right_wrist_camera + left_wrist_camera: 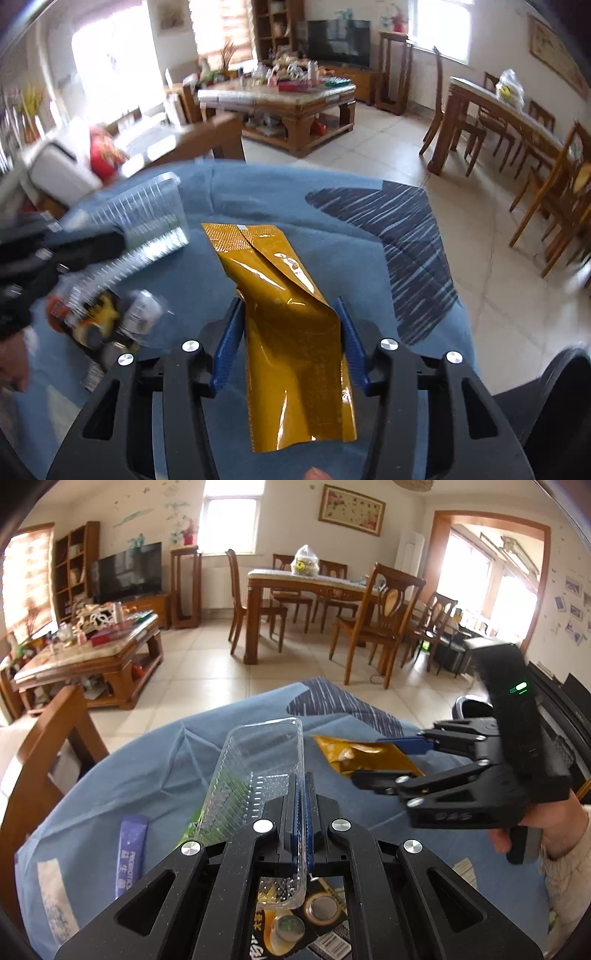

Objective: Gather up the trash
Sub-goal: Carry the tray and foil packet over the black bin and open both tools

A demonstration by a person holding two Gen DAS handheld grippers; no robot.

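Golden-brown foil pouch (291,332) lies flat between the right gripper (290,345)'s part-open blue pads, seemingly touching both. The left gripper (301,808) is clamped shut on a clear ribbed plastic tray (258,768)'s wall.

A lived-in family home: living room and dining area in one open space.

A dark television (127,570) stands on a low wooden cabinet beside a tall bookshelf (75,570), and a cluttered wooden coffee table (88,664) sits in front of them. Further back, a wooden dining table (314,587) is ringed by matching chairs (376,624), with a plastic bag (304,561) on top. A framed picture (351,510) hangs on the pale wall, small photos (572,605) dot the right-hand wall, and the floor (207,664) is laid with light tiles. Daylight comes through a window (231,524) and an arched opening (487,576).
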